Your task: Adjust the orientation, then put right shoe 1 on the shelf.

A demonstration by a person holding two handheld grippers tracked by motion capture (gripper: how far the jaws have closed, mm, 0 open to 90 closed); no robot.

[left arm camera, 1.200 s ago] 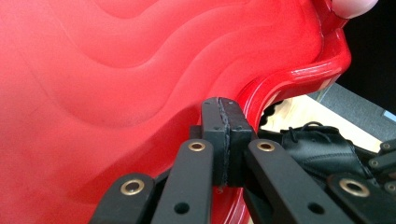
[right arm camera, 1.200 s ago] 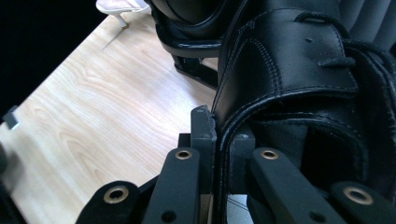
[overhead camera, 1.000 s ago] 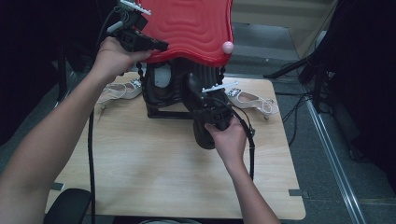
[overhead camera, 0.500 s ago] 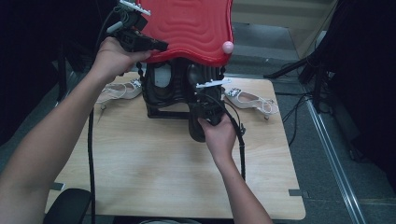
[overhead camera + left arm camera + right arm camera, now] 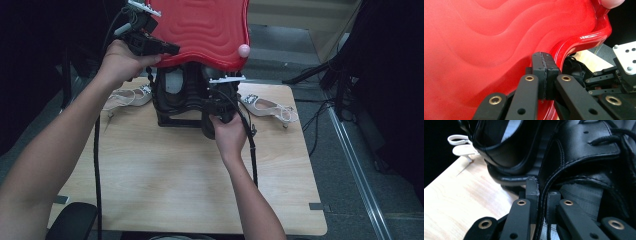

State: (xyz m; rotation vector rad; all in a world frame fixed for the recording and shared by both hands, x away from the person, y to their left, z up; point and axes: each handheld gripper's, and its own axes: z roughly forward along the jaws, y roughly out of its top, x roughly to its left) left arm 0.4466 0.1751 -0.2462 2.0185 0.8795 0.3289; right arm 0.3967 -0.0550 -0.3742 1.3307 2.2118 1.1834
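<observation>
1. High view: red lid [image 5: 200, 30] raised at the far side of the table [image 5: 175, 170], left gripper [image 5: 167, 48] clamped on its near-left rim; jaws pressed together over the rim.
2. Right gripper [image 5: 538, 192] pinches a black leather edge [image 5: 554, 185] of the black boot [image 5: 182, 97], centre-far.
3. Risk: thin pinch could slip off the leather; the lid may drop if the rim grip gives.
4. Pale wood tabletop, white sandals [image 5: 267, 106] to each side; dark room, cables [image 5: 310, 125] right.

Left gripper [image 5: 172, 49] at red lid's [image 5: 205, 30] edge, right gripper [image 5: 216, 102] seemingly against black boots [image 5: 175, 97].
</observation>
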